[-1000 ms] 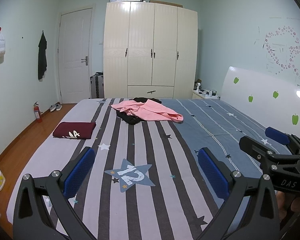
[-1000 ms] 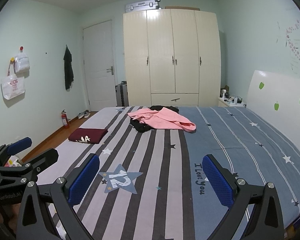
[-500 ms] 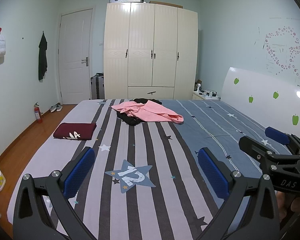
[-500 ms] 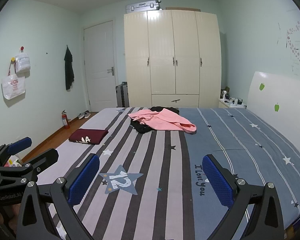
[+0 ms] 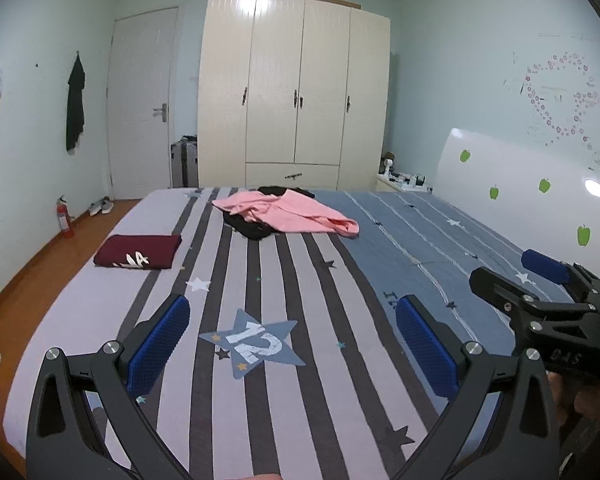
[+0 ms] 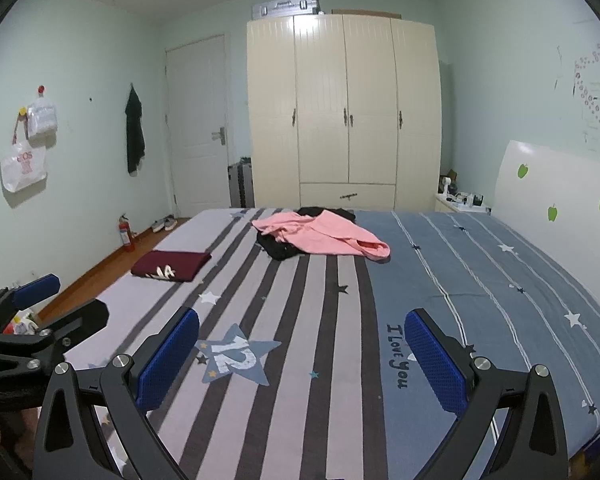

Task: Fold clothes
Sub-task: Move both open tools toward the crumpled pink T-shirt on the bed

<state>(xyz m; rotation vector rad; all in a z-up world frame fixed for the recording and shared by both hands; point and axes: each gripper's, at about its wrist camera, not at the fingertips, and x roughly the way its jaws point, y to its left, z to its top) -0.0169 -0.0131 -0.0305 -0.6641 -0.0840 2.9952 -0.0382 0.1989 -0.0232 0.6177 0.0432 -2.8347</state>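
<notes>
The bed (image 5: 260,400) spreads wide, its striped near half bare up to the foot edge. Far across it a crumpled pink garment (image 5: 296,216) lies over a black garment (image 5: 252,230); a folded maroon shirt (image 5: 138,257) sits near the left edge. Left claw (image 5: 292,344) and right claw (image 6: 300,354) hover spread wide, holding nothing.
</notes>
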